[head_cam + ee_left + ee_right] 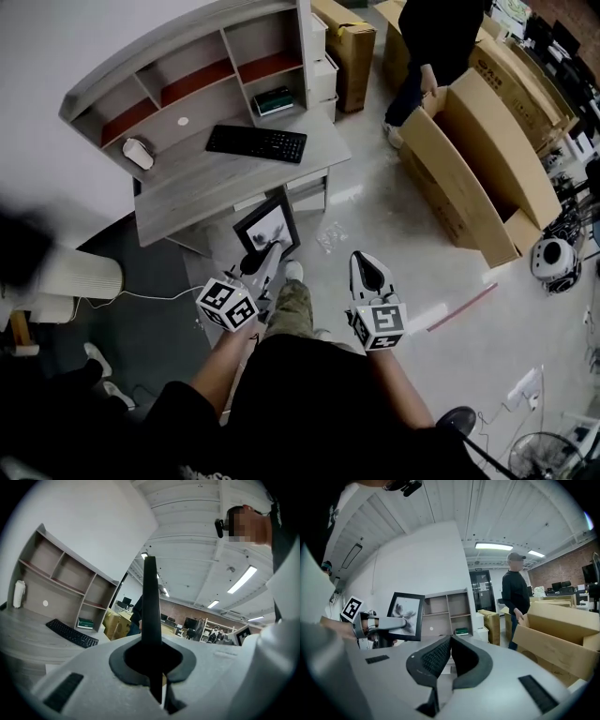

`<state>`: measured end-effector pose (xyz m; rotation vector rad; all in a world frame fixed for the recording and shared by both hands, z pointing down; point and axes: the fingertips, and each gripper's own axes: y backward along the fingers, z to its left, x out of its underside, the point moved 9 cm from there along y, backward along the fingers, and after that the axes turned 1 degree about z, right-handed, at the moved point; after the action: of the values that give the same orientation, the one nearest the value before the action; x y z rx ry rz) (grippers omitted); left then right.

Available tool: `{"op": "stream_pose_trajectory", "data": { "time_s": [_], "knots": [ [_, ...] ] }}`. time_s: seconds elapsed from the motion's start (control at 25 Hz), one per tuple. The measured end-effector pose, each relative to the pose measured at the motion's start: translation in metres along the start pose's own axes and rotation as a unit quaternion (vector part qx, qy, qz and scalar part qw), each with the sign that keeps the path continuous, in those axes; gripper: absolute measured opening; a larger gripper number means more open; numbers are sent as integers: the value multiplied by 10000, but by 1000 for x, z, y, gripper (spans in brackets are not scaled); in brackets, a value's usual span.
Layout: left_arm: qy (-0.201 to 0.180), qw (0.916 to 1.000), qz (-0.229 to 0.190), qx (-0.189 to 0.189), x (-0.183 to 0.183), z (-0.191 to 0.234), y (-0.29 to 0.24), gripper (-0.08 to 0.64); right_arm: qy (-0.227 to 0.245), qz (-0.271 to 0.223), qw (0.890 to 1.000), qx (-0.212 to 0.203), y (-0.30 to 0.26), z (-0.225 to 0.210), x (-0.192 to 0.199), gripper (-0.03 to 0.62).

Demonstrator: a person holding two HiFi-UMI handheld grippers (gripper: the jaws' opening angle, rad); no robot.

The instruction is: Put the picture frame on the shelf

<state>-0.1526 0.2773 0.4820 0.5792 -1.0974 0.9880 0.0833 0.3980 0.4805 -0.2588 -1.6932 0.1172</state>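
Note:
A black picture frame (267,228) with a grey ink-like print hangs upright in front of the desk, and my left gripper (265,251) is shut on its lower edge. In the left gripper view the frame (150,602) shows edge-on as a dark bar between the closed jaws of the left gripper (151,645). The right gripper view has the frame (407,616) at the left, in front of the shelf (450,609). The shelf (187,84) is a grey hutch with several compartments on the desk (216,187). My right gripper (368,269) hangs to the right, shut and holding nothing, as its own view shows (450,639).
A black keyboard (256,142) and a white object (138,153) lie on the desk. A green box (273,100) sits in the shelf's right compartment. Large cardboard boxes (487,159) and a standing person (436,47) are at the right. A white drawer unit (322,66) adjoins the desk.

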Motion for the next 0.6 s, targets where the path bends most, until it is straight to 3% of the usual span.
{"op": "stream_pose_trajectory", "data": {
  "time_s": [0.32, 0.6],
  "knots": [
    [261, 9997, -35, -4, -23, 84, -50, 25, 212, 249, 9993, -163, -105, -9, -24, 14],
    [293, 9994, -120, 136, -75, 170, -104, 25, 259, 337, 9991, -75, -212, -22, -65, 14]
  ]
}}
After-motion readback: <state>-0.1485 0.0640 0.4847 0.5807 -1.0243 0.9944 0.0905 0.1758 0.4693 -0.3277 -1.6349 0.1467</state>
